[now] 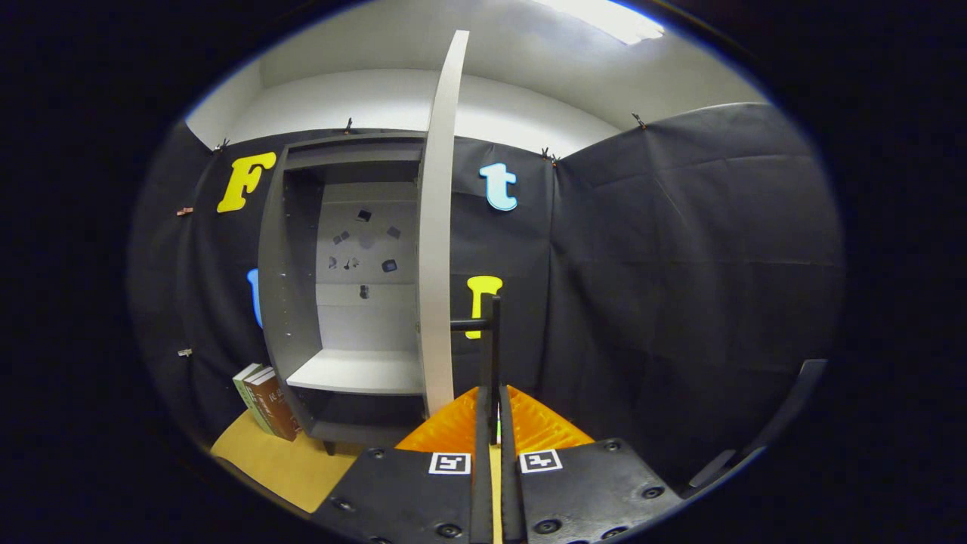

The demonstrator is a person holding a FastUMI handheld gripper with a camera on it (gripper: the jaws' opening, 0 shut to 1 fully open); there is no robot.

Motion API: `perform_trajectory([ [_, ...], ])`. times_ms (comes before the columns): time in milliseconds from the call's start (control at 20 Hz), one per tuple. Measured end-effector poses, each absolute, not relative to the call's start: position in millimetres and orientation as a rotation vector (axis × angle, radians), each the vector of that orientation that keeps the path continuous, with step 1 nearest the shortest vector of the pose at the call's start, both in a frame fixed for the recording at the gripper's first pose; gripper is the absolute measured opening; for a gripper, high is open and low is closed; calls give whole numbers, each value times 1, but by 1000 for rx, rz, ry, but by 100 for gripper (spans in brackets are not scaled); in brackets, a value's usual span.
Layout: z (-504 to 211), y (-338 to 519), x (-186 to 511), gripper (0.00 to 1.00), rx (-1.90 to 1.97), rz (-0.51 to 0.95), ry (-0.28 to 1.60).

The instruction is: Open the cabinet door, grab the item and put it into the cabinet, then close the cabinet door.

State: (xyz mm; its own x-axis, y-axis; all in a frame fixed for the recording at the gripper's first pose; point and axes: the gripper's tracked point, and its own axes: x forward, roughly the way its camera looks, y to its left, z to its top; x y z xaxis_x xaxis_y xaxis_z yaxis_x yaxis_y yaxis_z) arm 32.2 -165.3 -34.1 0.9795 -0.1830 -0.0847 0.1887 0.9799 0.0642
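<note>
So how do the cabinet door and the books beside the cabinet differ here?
The cabinet door is swung open, seen edge-on as a tall pale panel, with the gripper shut on its black handle. The books are untouched, short and dark-covered, leaning against the cabinet at its foot. The door hangs off the cabinet; the books rest on the tan surface. Both stand roughly upright at the cabinet's front.

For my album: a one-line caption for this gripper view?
Claw shut on the handle, door open, books beside the cabinet.
</note>
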Motion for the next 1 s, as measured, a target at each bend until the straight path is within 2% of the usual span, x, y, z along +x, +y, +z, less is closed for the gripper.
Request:
perform_trajectory([
  [150, -34, -174, 29, 14, 73, -216, 91],
  [200, -34, -177, 27, 17, 72, -237, 84],
  [250, -33, -182, 25, 25, 70, -262, 77],
  [400, -32, -195, 10, 68, 62, -350, 64],
  [500, -38, -190, 2, 97, 73, -332, 88],
  [800, -116, -106, -36, 98, 110, -149, 322],
  [1000, -179, -35, -30, 98, 122, -33, 452],
])
